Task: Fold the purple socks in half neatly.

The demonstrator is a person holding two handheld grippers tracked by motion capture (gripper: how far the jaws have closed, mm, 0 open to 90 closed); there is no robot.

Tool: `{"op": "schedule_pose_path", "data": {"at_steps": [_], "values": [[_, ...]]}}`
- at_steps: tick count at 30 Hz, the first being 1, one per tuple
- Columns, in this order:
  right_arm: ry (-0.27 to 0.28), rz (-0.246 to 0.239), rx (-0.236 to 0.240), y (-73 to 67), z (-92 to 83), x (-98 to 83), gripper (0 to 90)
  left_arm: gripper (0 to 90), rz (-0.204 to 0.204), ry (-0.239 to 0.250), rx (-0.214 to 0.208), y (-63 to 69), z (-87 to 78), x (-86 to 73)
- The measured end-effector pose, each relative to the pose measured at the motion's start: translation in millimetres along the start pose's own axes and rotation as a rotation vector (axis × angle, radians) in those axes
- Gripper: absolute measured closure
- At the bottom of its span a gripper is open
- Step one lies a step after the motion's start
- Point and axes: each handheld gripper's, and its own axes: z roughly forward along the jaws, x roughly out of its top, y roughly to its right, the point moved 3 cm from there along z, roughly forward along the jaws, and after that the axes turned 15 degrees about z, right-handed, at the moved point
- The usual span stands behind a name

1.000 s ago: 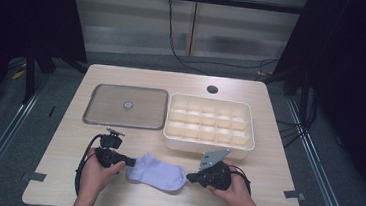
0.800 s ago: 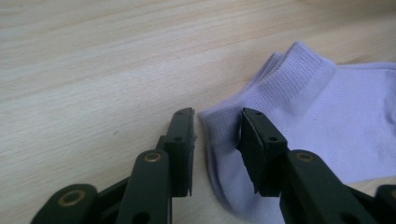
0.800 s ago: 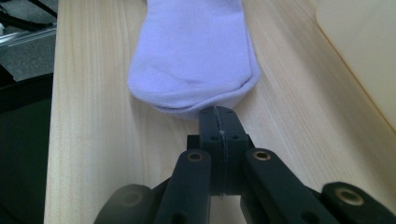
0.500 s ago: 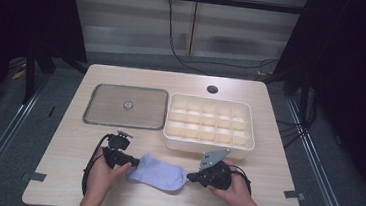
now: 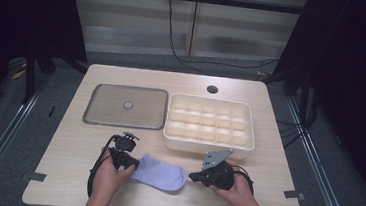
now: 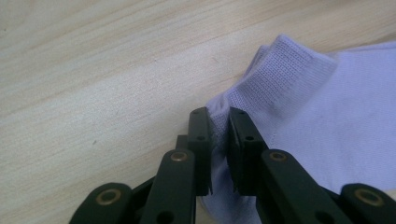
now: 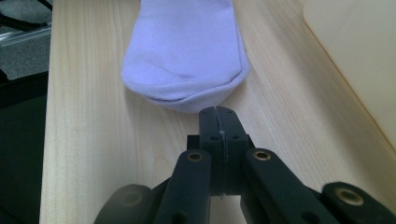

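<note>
A pale lilac sock (image 5: 160, 175) lies flat near the table's front edge, cuff to the left and toe to the right. My left gripper (image 5: 133, 165) is at the cuff. In the left gripper view its jaws have just been closing, and my left gripper (image 6: 218, 114) now pinches a fold of the sock (image 6: 327, 116) at the ribbed cuff edge. My right gripper (image 5: 192, 176) rests just right of the toe. In the right gripper view my right gripper (image 7: 219, 112) is shut with nothing between its jaws, a little short of the sock (image 7: 184, 51).
A cream box (image 5: 207, 144) with several compartments stands behind the sock at centre right. A flat grey metal tray (image 5: 105, 106) with a small round knob lies to its left. A cable hole (image 5: 212, 89) sits near the far edge.
My left gripper has slid right to the sock's cuff and its jaws have closed onto the fabric. The right gripper has stayed where it was.
</note>
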Motion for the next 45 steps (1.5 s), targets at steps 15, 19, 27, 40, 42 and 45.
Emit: {"op": "schedule_pose_path", "data": {"at_steps": [15, 19, 27, 40, 42, 45], "values": [[0.007, 0.002, 0.017, 0.5, -1.1, 2.2, 90.0, 80.9, -0.057, 0.043, -0.123, 0.1, -16.3, 1.2], [-0.007, -0.007, 0.016, -0.9, 1.3, 1.3, 90.0, 80.9, -0.061, 0.049, -0.127, 1.1, -18.2, 2.2], [-0.016, -0.003, 0.011, 0.1, -1.2, -1.0, 90.0, 80.9, -0.066, 0.059, -0.161, 2.5, -25.1, 5.5], [-0.034, -0.022, 0.003, -2.2, -2.8, -6.4, 90.0, 80.8, -0.045, 0.069, -0.183, 12.1, -35.3, 17.0], [-0.04, -0.024, 0.002, -3.3, -1.4, -6.9, 90.0, 80.8, -0.042, 0.067, -0.183, 13.9, -35.6, 17.9], [-0.051, -0.033, 0.004, -3.9, 0.6, -8.0, 90.0, 80.8, -0.037, 0.063, -0.182, 15.1, -35.4, 18.7]]}}
